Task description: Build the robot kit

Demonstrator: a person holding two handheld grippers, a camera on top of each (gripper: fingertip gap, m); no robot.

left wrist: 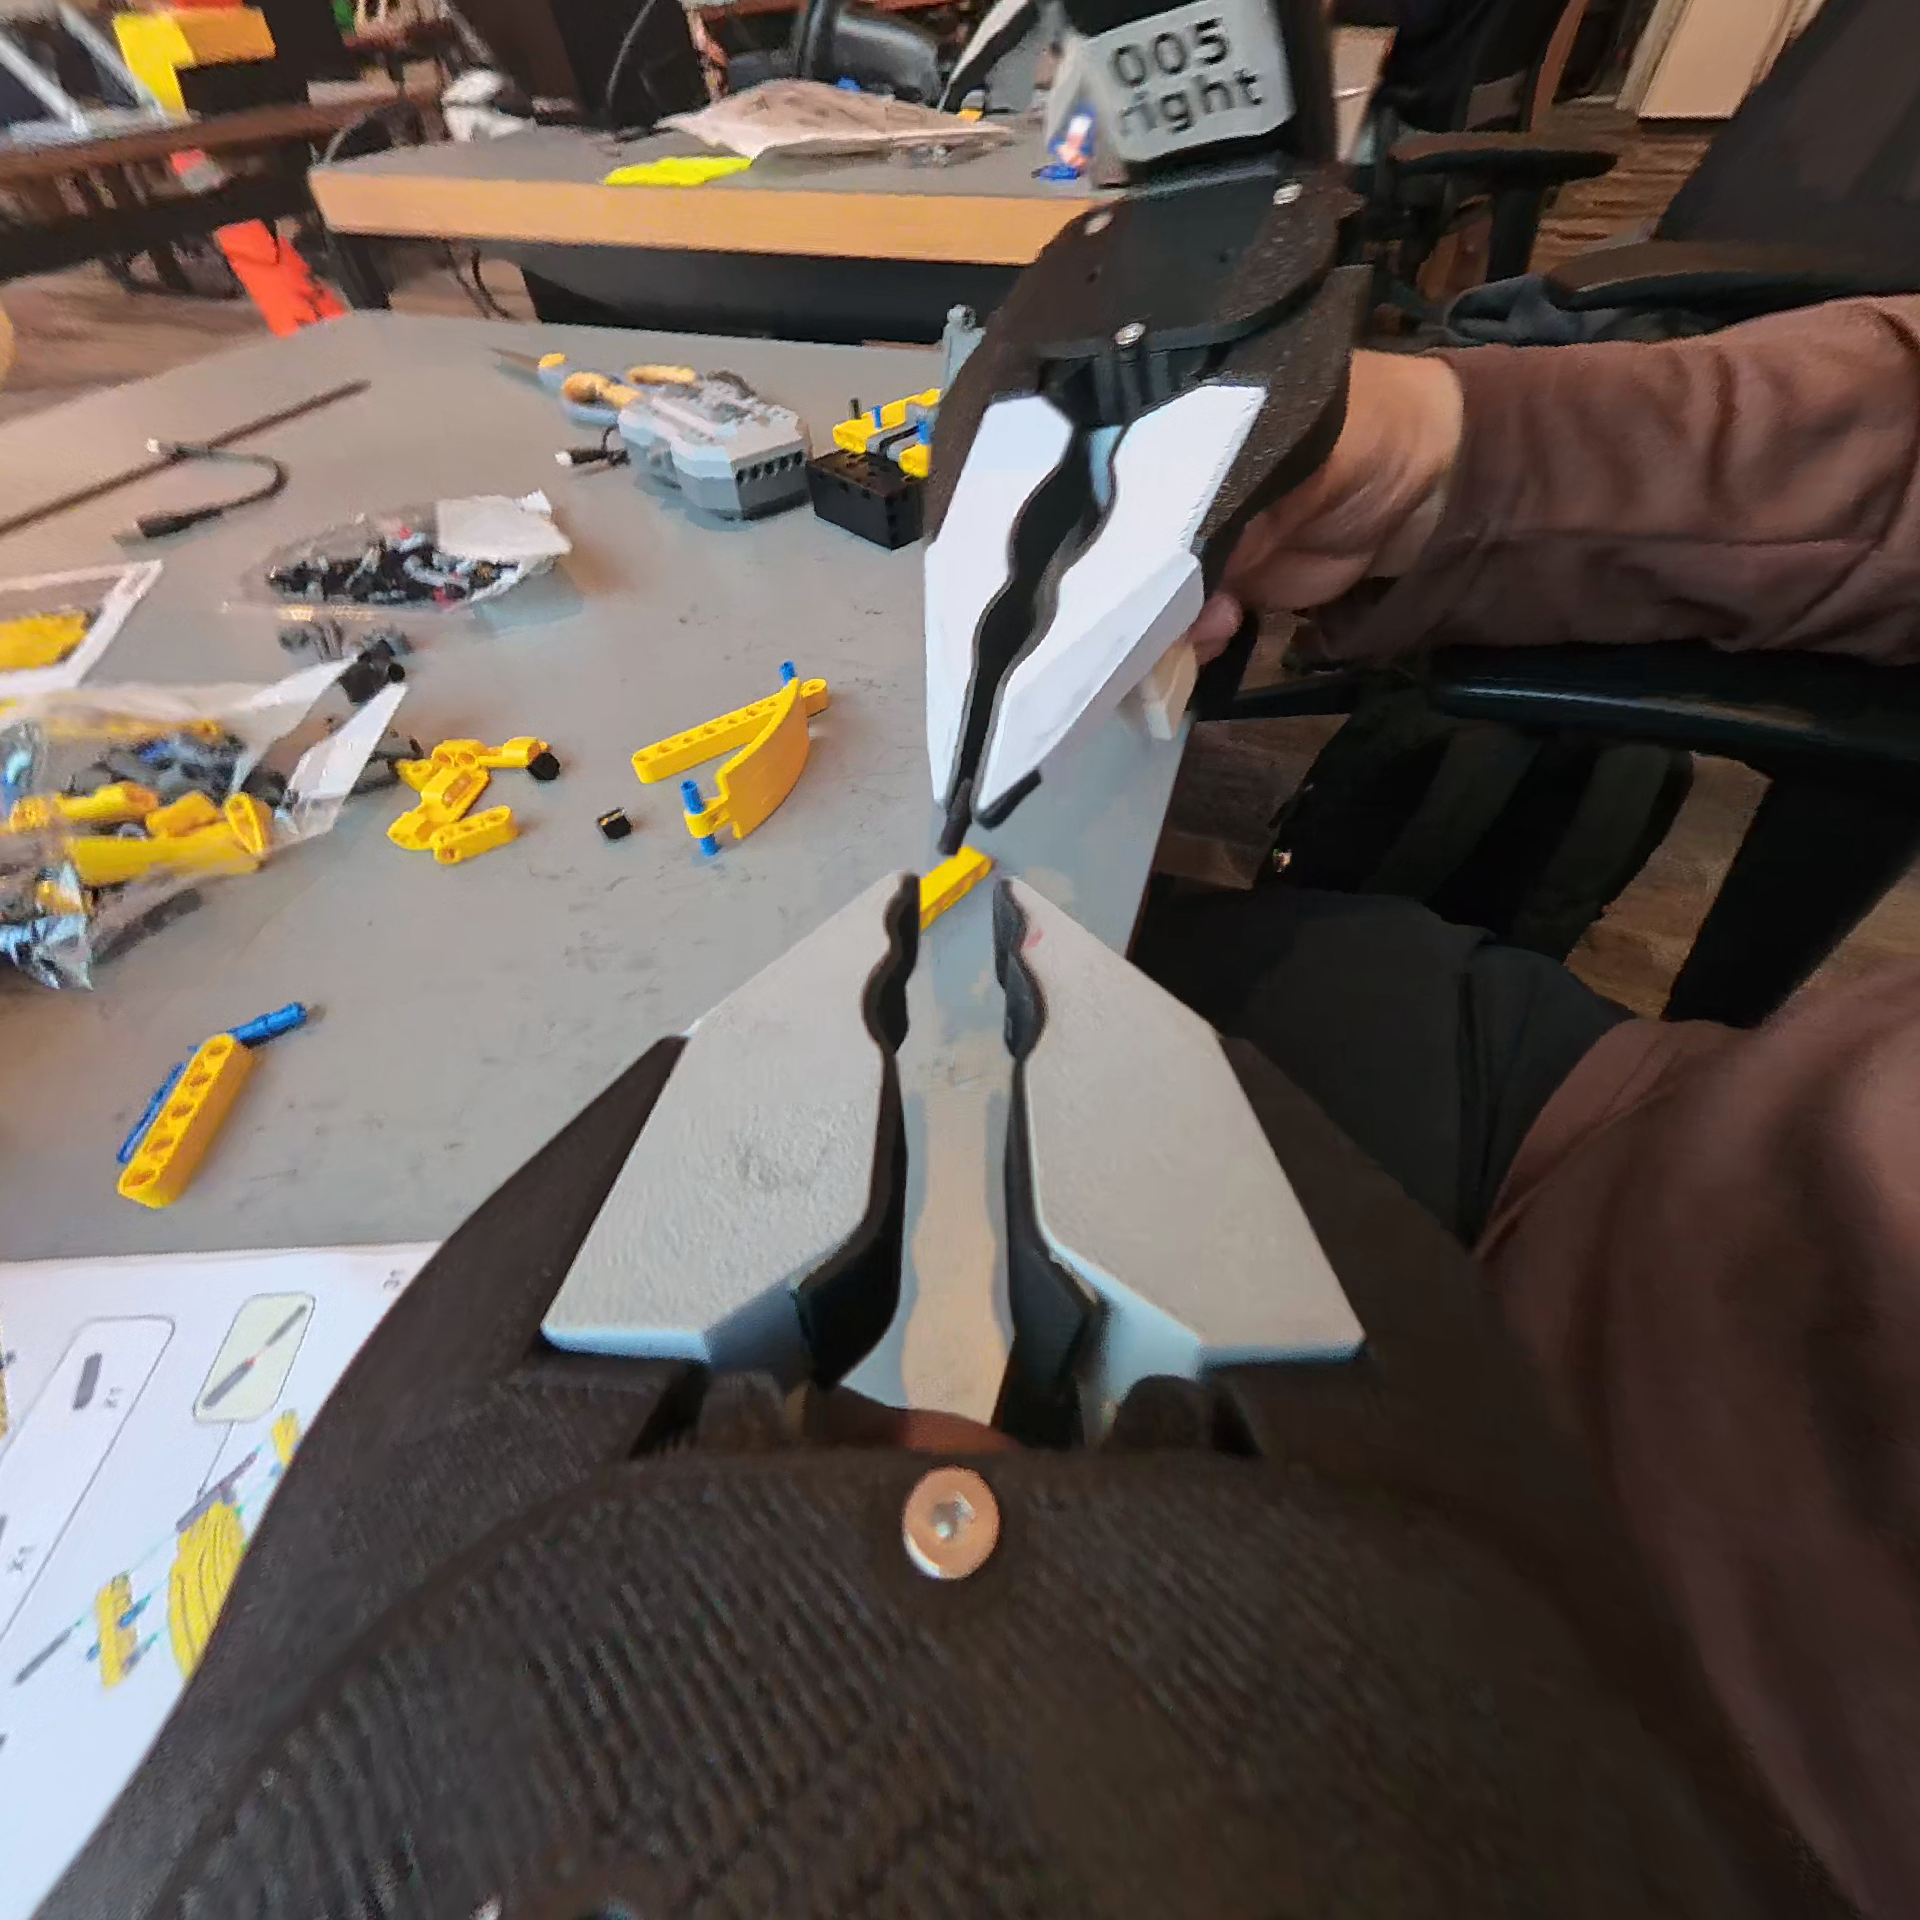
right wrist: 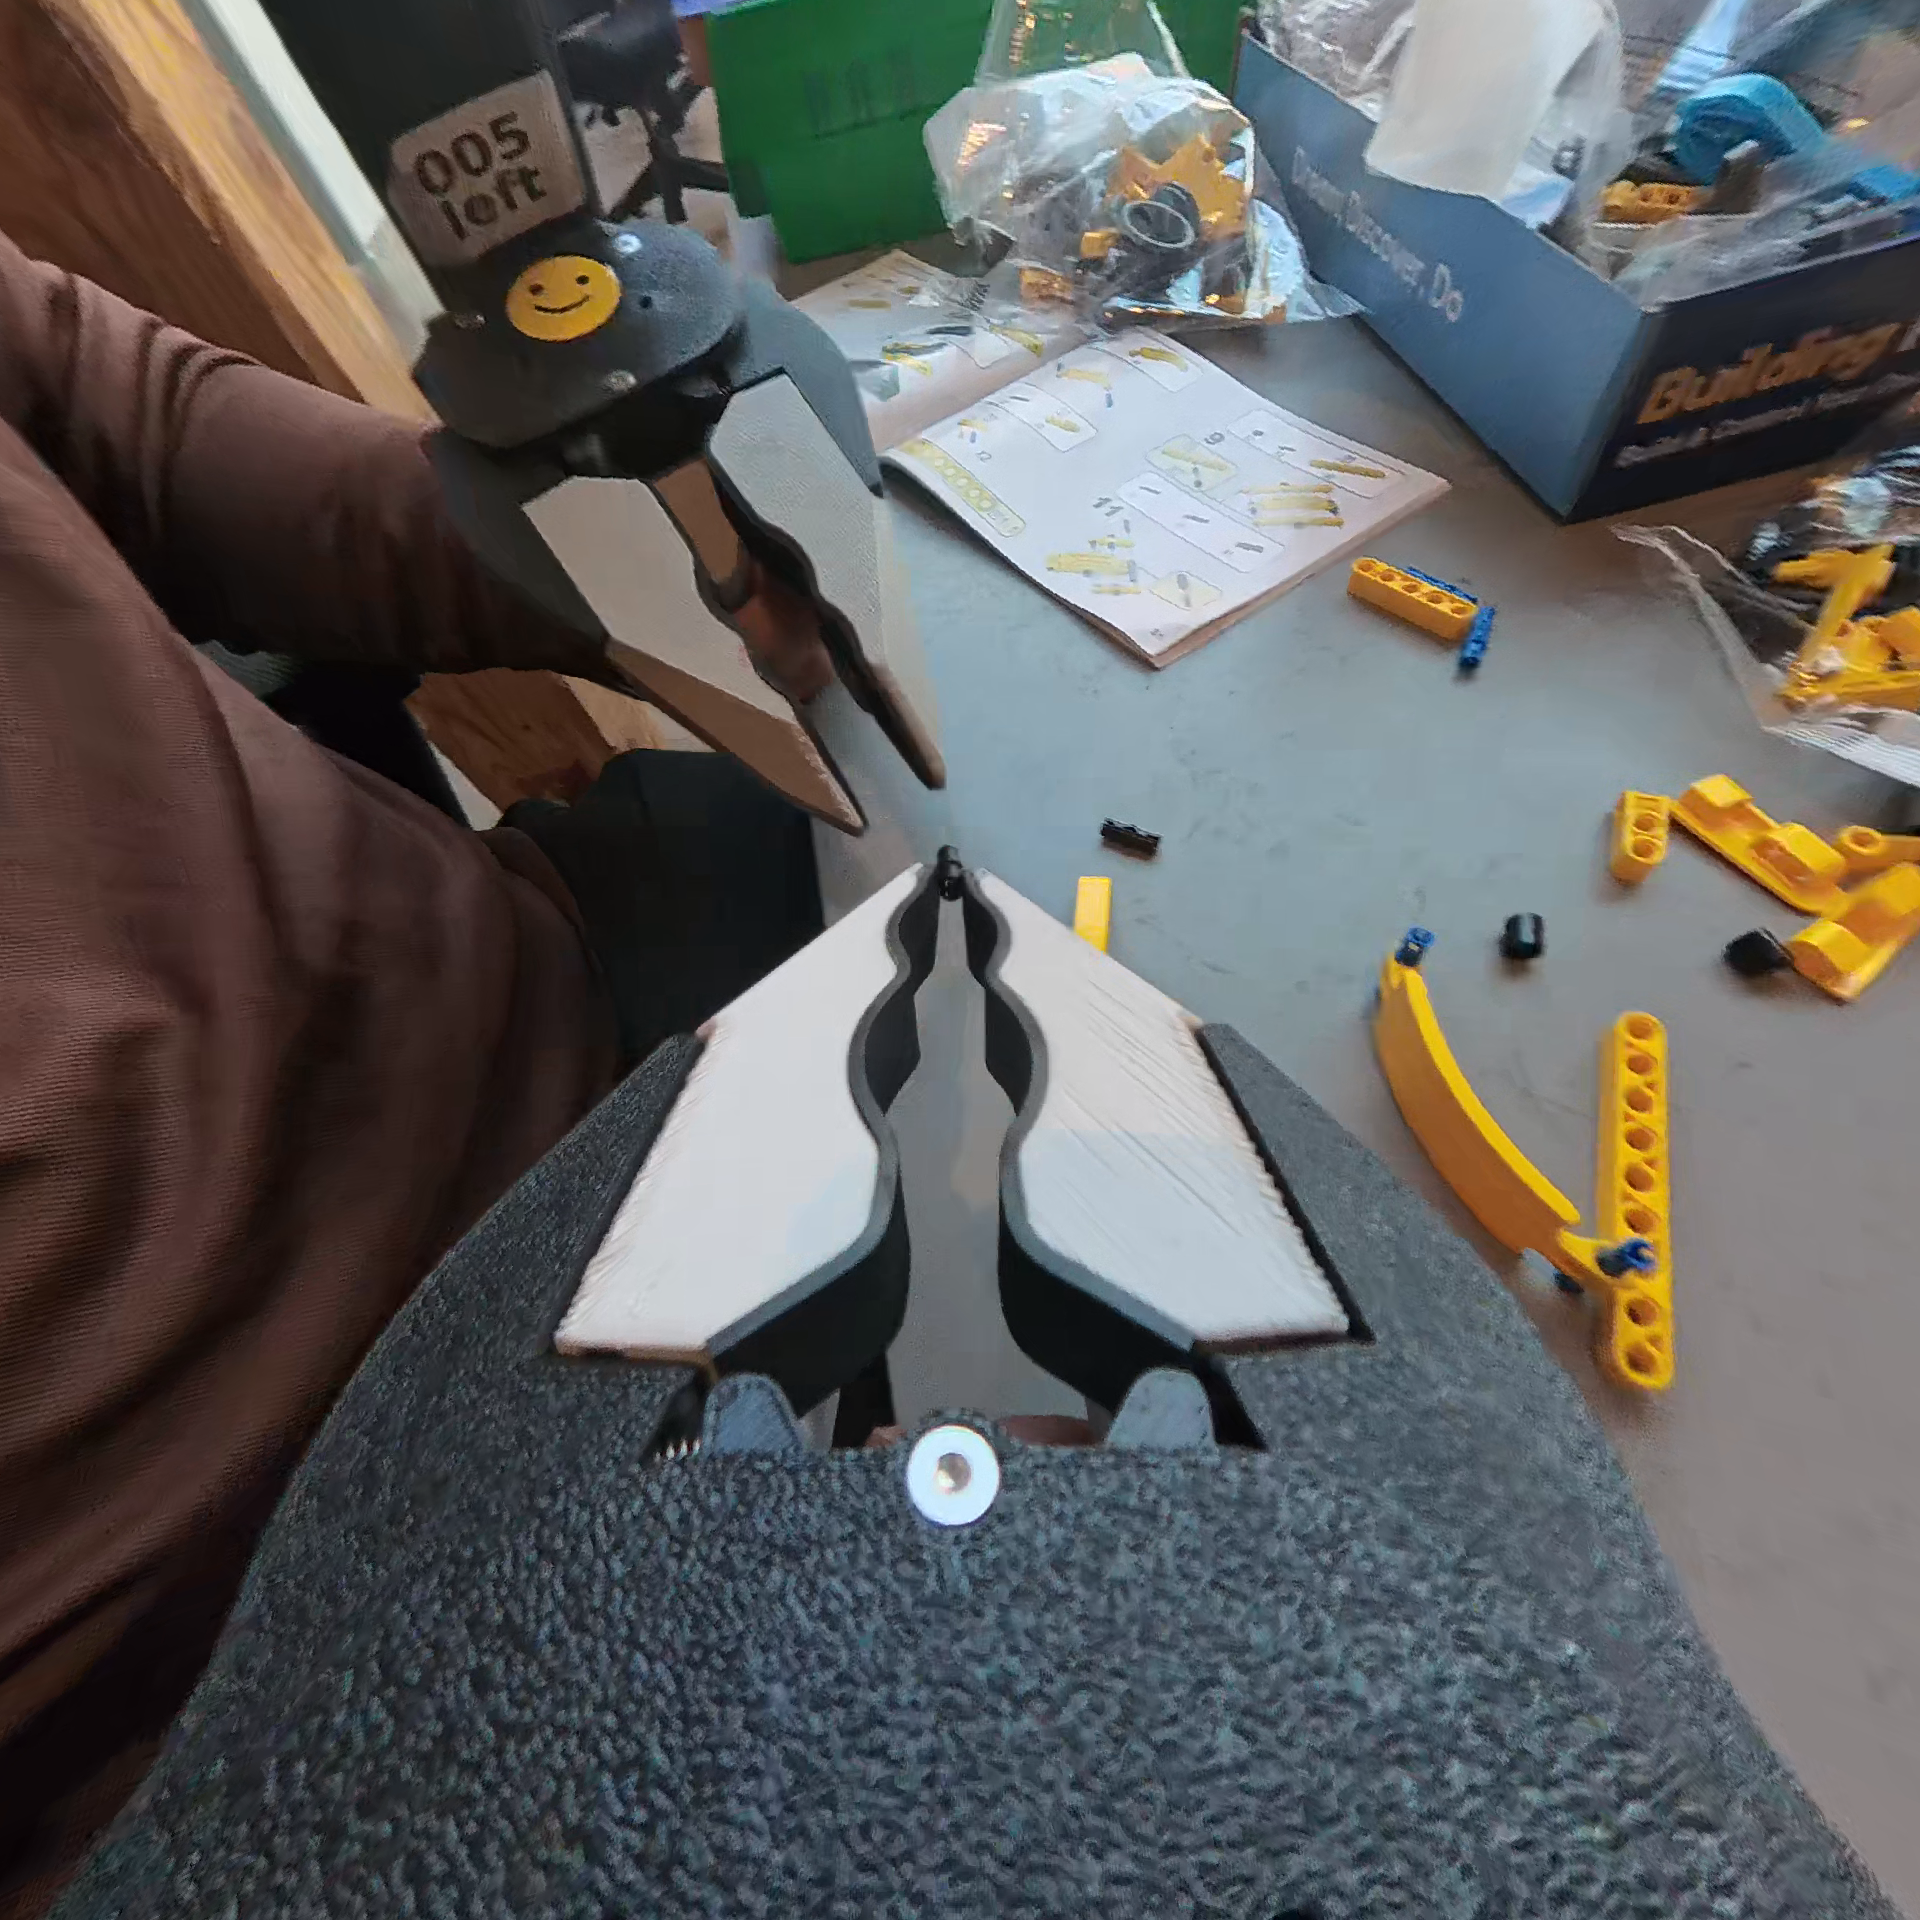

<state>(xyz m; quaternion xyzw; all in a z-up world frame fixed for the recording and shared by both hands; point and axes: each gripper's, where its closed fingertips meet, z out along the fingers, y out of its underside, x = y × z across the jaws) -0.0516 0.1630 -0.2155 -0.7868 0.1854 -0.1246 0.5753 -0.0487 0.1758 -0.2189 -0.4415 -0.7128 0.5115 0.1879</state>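
Note:
My right gripper (right wrist: 949, 878) is shut on a small black pin (right wrist: 947, 862), held just above the grey table (right wrist: 1195, 790). In the left wrist view it (left wrist: 966, 816) comes down from above with the pin (left wrist: 952, 833) at its tips. My left gripper (left wrist: 951, 899) is open and empty, its tips a short way from the right gripper's. It also shows in the right wrist view (right wrist: 888, 798), open. A short yellow beam (left wrist: 956, 878) lies on the table just beyond the left tips, and beside the right fingers (right wrist: 1092, 909).
A yellow curved panel joined to a long beam (right wrist: 1496, 1174) lies to the right. Loose yellow and black parts (right wrist: 1787, 873), a beam with a blue pin (left wrist: 187, 1117), an instruction booklet (right wrist: 1153, 488), bags of parts (left wrist: 104, 810) and a blue box (right wrist: 1610, 343) surround it. The table edge (left wrist: 1153, 831) is close. Less than 4 cm separates the two grippers' tips.

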